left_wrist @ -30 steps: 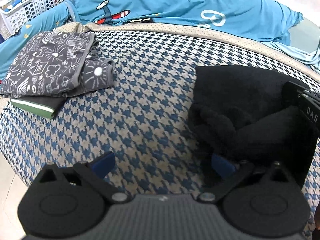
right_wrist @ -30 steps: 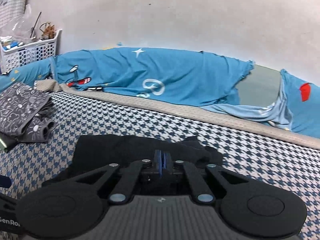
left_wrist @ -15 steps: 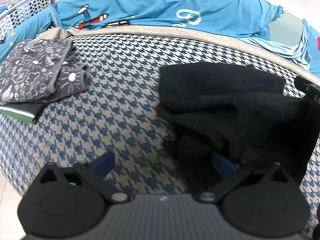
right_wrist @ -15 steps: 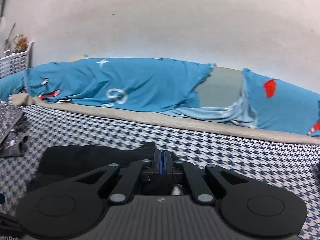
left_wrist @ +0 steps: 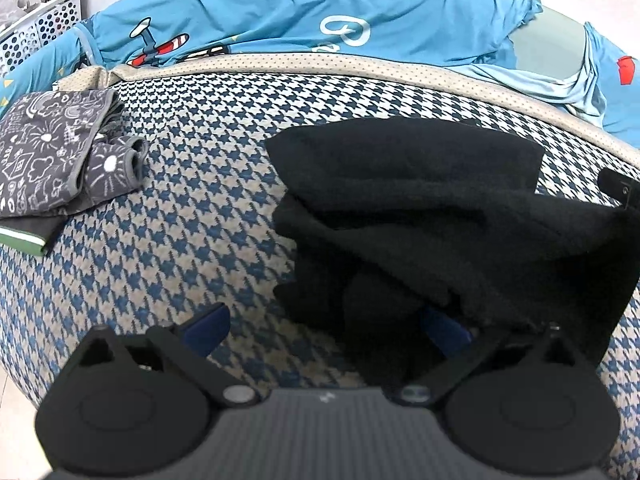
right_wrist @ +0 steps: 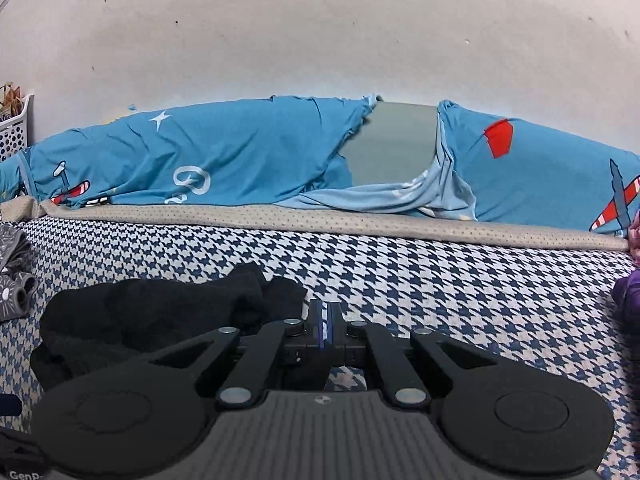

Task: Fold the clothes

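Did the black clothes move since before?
Yes. In the left wrist view the black garment has spread leftward, closer to the folded grey patterned clothes.

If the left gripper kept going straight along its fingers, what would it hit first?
Most likely the houndstooth bed cover, with the black garment brushing its right finger. The left gripper points steeply down, jaws open; depth is unclear.

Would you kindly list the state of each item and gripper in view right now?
black garment: crumpled, partly folded on the houndstooth cover
patterned grey garment: folded, resting on a green-edged book
blue bedsheet: rumpled along the wall
left gripper: open, one of its fingers against the black garment
right gripper: shut; any pinched cloth is hidden
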Demonstrator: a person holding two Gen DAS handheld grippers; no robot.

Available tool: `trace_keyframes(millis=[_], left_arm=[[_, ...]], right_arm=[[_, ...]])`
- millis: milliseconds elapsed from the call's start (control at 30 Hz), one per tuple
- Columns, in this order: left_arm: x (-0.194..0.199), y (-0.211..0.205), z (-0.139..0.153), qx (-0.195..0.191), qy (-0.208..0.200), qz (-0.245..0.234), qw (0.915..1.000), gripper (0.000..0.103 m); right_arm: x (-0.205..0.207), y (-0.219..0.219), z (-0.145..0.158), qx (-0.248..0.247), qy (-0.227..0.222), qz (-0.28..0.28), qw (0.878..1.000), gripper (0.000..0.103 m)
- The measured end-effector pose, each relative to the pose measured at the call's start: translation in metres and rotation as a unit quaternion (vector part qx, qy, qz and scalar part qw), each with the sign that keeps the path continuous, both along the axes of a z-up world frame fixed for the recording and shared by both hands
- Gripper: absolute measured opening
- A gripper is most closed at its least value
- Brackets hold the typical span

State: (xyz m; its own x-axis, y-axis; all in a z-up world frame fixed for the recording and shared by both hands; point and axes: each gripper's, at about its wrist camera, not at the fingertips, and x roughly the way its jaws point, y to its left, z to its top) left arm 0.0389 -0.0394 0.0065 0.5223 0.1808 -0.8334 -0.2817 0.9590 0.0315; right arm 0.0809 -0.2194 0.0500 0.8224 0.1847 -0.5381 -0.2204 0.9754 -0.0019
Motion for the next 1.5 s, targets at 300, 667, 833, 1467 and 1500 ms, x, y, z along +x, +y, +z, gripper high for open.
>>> trace_keyframes(millis=[300,667,833,1467,1500], left_arm=[[0.001,-0.001,-0.003,-0.012,0.012,0.007,0.9998,0.103],[-0.005,0.011,-0.003,-0.037,0.029,0.027,0.9985,0.103],[-0.007,0.014,-0.003,-0.044,0.034,0.032,0.9979,0.103],[-0.012,0.017,-0.002,-0.048,0.039,0.036,0.9974,0.103],[-0.012,0.017,-0.001,-0.047,0.038,0.035,0.9975,0.103]], right_arm=[[0.005,-0.006,-0.006,0.023,0.043,0.002,0.999,0.003],[0.008,0.006,-0.013,0.026,0.056,0.011,0.998,0.003],[0.01,0.014,-0.016,0.02,0.057,0.016,0.998,0.003],[0.012,0.029,-0.023,0.012,0.064,0.021,0.998,0.003],[0.012,0.029,-0.023,0.012,0.062,0.021,0.998,0.003]])
